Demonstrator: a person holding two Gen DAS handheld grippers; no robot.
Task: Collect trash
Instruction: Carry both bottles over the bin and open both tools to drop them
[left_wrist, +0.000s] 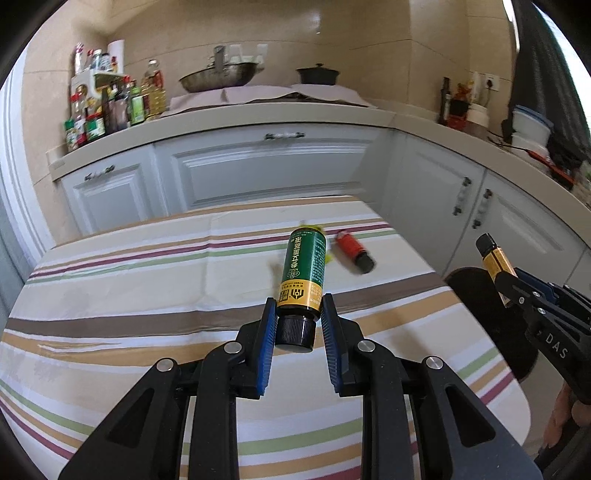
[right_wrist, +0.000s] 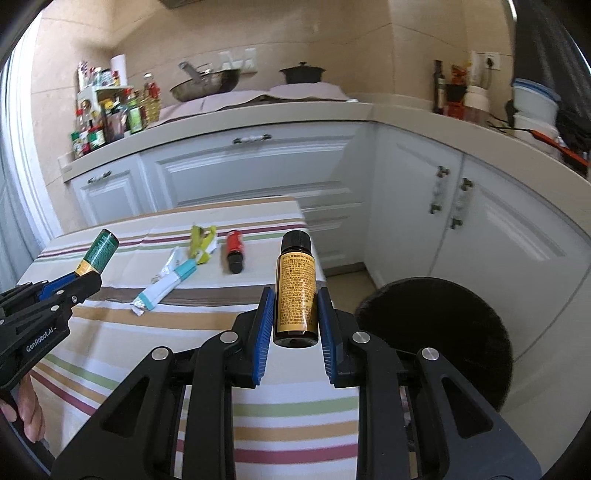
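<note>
I'm gripping green bottle (left_wrist: 303, 269) in left gripper (left_wrist: 298, 320), jaws narrowed onto its gold base band, cap toward camera. I'm clamping amber bottle (right_wrist: 296, 291) in right gripper (right_wrist: 295, 319), cap pointing away. Both hanging above striped tablecloth (right_wrist: 110, 332). Red bottle (right_wrist: 233, 251), teal wrapper (right_wrist: 164, 284), yellow wrapper (right_wrist: 202, 242) lying on cloth.

Home kitchen: white cabinets (left_wrist: 258, 173), wok (left_wrist: 218, 77), pot (left_wrist: 317, 74), condiment bottles (left_wrist: 110, 107)
</note>
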